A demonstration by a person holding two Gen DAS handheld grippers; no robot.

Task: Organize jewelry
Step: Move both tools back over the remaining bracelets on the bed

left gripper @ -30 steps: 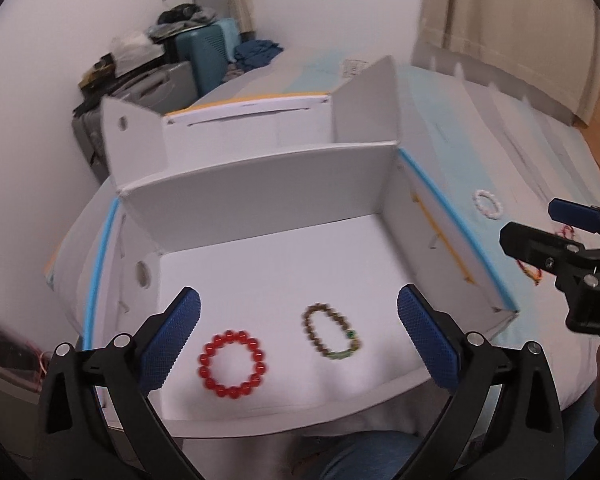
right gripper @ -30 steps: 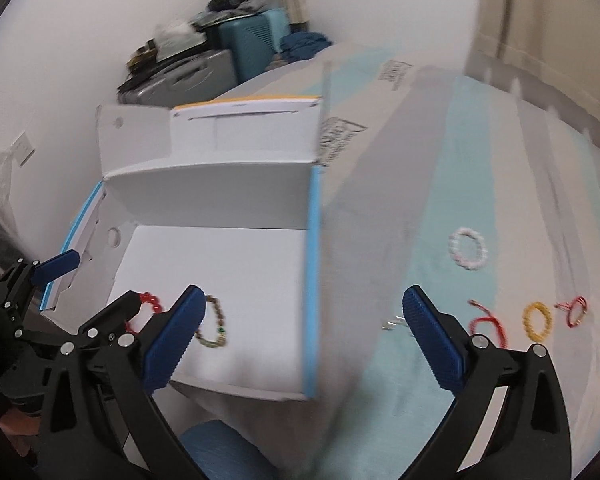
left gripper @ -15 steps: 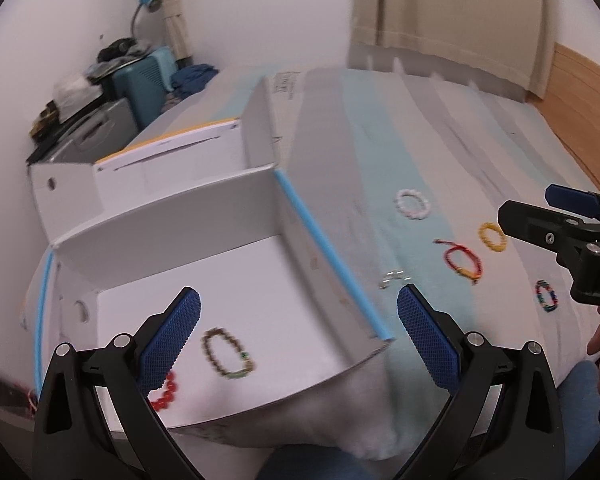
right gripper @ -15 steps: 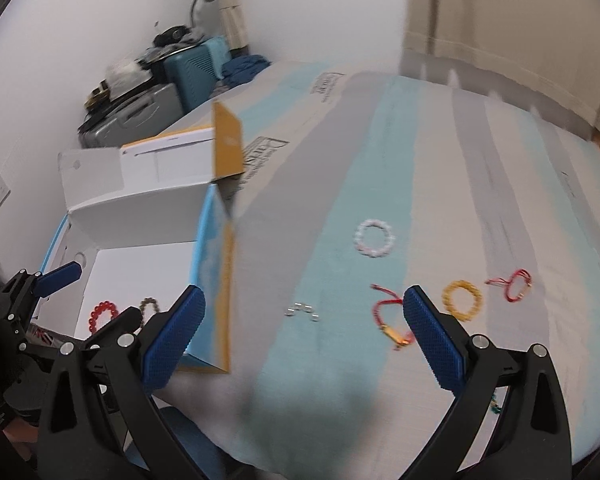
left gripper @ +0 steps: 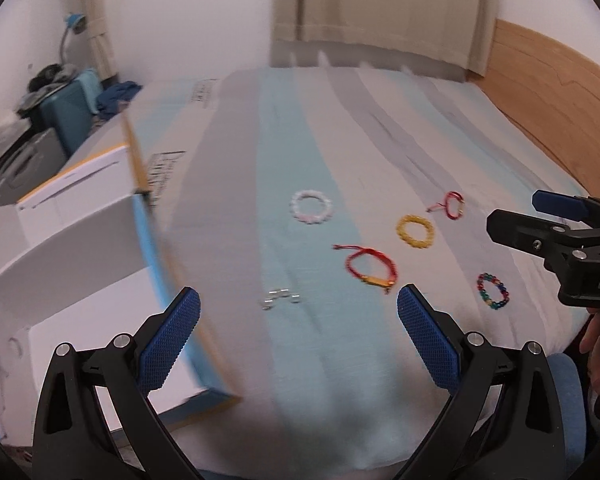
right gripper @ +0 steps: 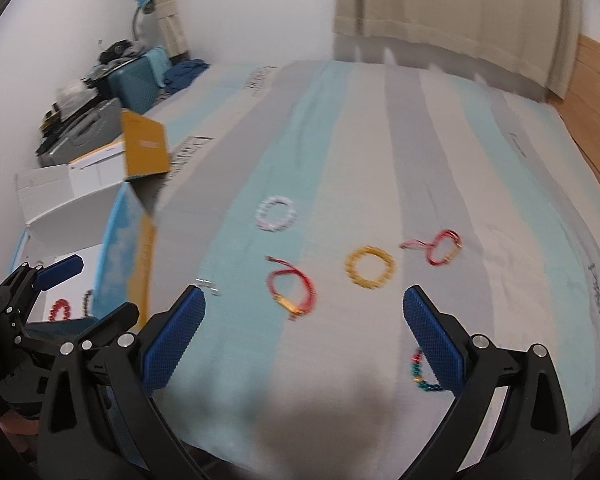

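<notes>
Several bracelets lie on the striped bed cover: a white bead one, a yellow one, a red cord one with a gold bar, a smaller red cord one, a multicolour bead one and a small silver piece. The open white box at the left holds a red bead bracelet. My left gripper and right gripper are both open and empty above the cover.
Suitcases and clutter stand at the far left by the wall, with a blue lamp. A curtain hangs behind the bed and a wooden headboard runs along the right. A hand shows at the right edge.
Both grippers swung right, away from the box and towards the loose bracelets on the cover. Both stayed open and empty.
</notes>
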